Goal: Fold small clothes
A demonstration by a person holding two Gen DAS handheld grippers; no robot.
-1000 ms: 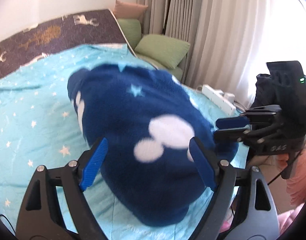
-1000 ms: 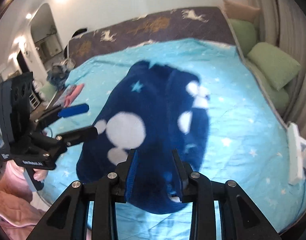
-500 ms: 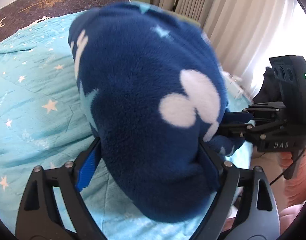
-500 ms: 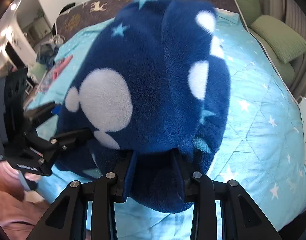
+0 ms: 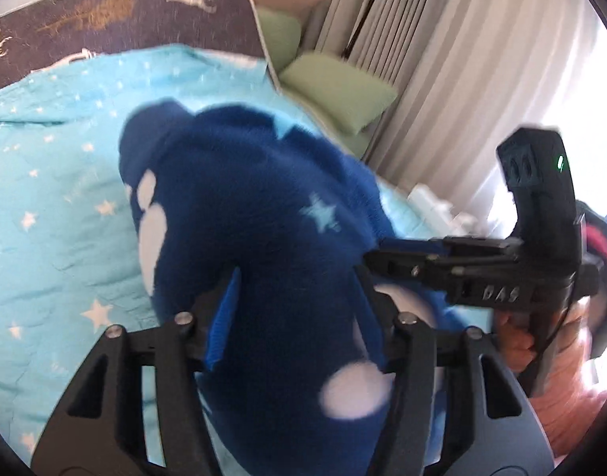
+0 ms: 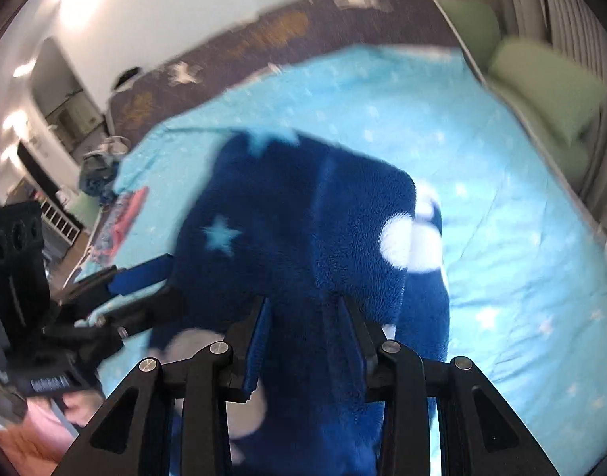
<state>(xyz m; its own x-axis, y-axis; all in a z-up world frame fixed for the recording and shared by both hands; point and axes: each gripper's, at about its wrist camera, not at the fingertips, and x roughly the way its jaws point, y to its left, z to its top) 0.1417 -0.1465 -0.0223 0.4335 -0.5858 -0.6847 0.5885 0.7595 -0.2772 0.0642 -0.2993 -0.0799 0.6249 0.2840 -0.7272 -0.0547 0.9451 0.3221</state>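
Note:
A dark blue fleece garment [image 5: 244,238] with white blobs and pale stars lies bunched over the near edge of the turquoise star bedspread [image 5: 57,206]. My left gripper [image 5: 295,313] is shut on its near hem. My right gripper [image 6: 303,337] is shut on the hem too, seen in the right wrist view, where the garment [image 6: 303,218] spreads away from me. The right gripper also shows from the side in the left wrist view [image 5: 387,254], and the left gripper shows in the right wrist view [image 6: 156,281]. Both views are motion-blurred.
Green pillows [image 5: 335,95] lie between the bed and the curtains [image 5: 442,79] on the right. A dark headboard cover [image 5: 105,12] with animal prints is at the far end. A white power strip [image 5: 438,206] lies by the bed edge. Clutter [image 6: 117,218] sits at the bed's left side.
The garment was lifted high in front of both cameras half a second ago and has come back down onto the bed. My left gripper has closed from wide open onto the hem.

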